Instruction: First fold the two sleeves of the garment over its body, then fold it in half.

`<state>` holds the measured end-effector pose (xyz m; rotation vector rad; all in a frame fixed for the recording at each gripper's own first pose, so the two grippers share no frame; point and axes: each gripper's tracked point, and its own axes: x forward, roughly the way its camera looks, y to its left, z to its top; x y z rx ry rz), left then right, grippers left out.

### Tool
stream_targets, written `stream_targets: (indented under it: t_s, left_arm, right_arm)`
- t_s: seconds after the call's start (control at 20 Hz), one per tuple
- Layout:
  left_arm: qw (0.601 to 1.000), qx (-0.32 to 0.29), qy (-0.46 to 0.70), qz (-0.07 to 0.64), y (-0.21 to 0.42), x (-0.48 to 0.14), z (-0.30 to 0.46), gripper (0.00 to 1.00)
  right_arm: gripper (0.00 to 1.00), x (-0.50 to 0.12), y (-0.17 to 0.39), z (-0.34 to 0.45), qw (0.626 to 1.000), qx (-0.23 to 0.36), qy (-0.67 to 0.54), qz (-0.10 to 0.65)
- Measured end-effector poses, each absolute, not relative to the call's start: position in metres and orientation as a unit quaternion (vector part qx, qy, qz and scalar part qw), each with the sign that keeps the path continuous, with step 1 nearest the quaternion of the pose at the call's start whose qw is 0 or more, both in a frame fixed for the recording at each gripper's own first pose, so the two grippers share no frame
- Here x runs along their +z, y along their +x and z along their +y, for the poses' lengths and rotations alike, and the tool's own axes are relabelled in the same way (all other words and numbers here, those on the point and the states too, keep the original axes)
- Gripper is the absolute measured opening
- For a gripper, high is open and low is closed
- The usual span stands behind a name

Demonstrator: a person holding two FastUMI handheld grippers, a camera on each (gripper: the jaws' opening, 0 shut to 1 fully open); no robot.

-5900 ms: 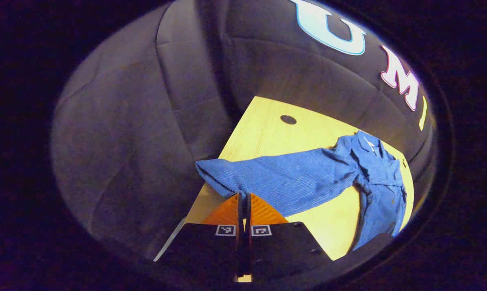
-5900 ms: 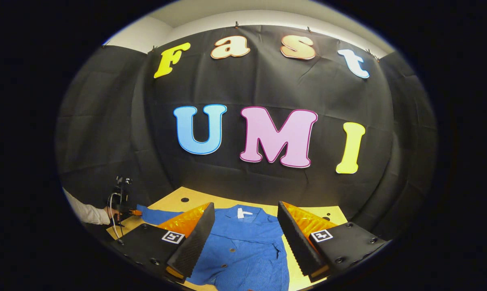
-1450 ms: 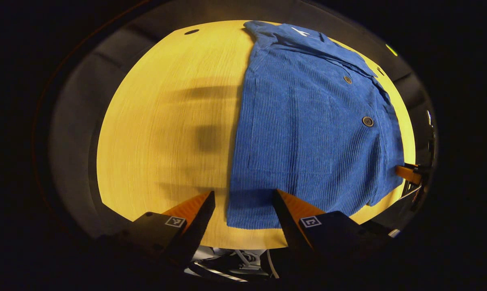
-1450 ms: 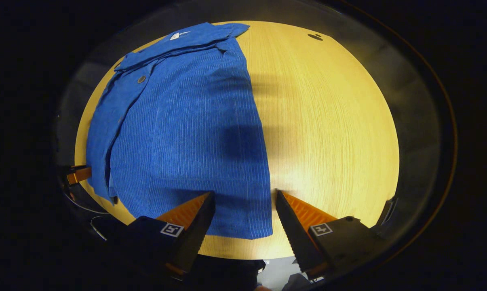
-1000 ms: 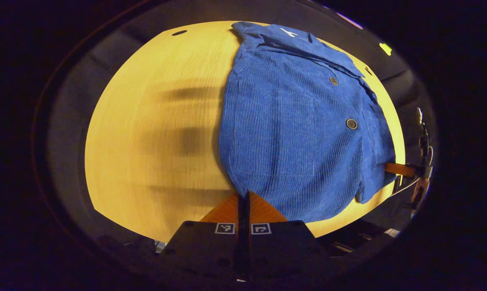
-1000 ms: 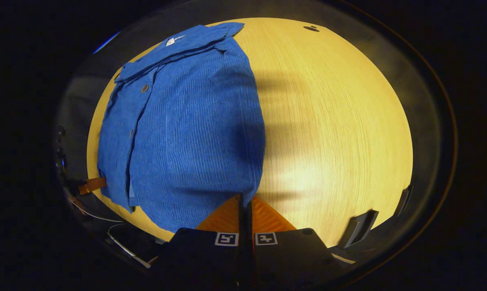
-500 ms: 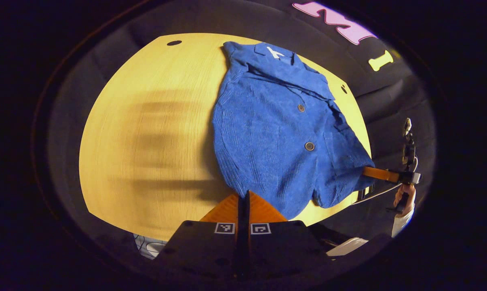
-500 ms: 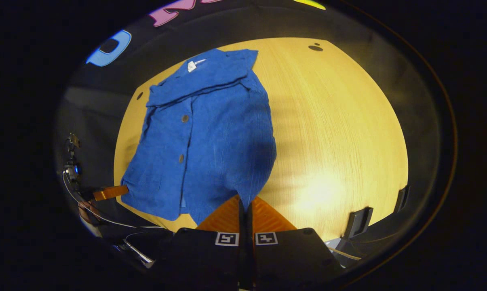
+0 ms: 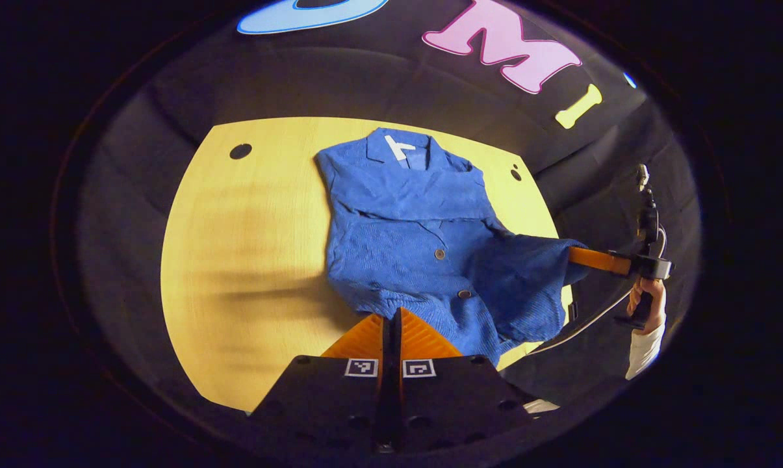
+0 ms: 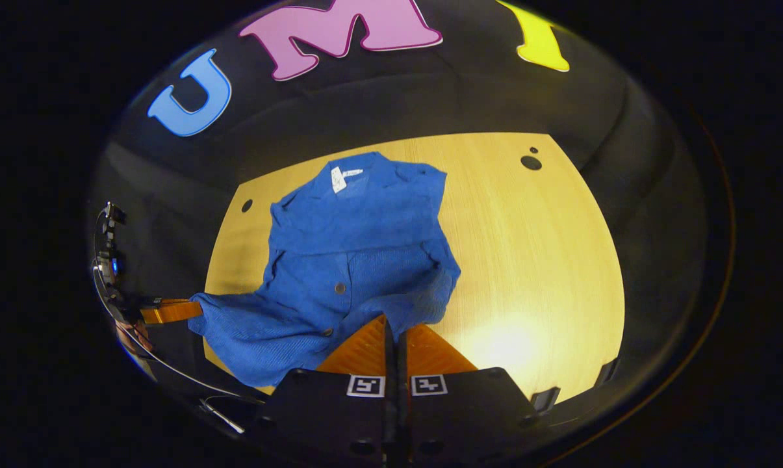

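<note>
Left gripper (image 9: 391, 318): pinched tight on the shirt's (image 9: 417, 227) bottom hem at one corner, lifted off the table (image 9: 235, 260). Collar end lying flat, far side. Right gripper (image 10: 394, 325): clamped likewise on the other hem corner, cloth sagging between the two.

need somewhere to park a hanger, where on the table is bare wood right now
Bare wood lies along both sides of the blue shirt: on the table between the shirt's edge and the round hole, and a wider stretch in the right gripper view. It is crowded at the near edge, where the left tongs and right tongs hold the lifted hem.
</note>
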<state>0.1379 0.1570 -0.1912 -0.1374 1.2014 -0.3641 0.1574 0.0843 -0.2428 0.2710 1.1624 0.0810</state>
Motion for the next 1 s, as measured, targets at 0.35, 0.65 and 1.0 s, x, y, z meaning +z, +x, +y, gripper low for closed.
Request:
stream_targets:
  t_s: [0.35, 0.65, 1.0]
  left_arm:
    - [0.827, -0.114, -0.061, 0.547, 0.288, -0.192, 0.184, 0.0]
    - [0.803, -0.071, -0.087, 0.585, 0.383, -0.251, 0.188, 0.0]
    - [0.789, -0.041, -0.09, 0.606, 0.408, -0.297, 0.197, 0.0]
  right_arm:
    - [0.0, -0.264, 0.321, 0.057, 0.835, 0.023, 0.14, 0.532]
    - [0.01, -0.332, 0.436, 0.045, 0.83, 0.023, 0.137, 0.541]
    - [0.04, -0.402, 0.462, 0.059, 0.818, 0.042, 0.128, 0.56]
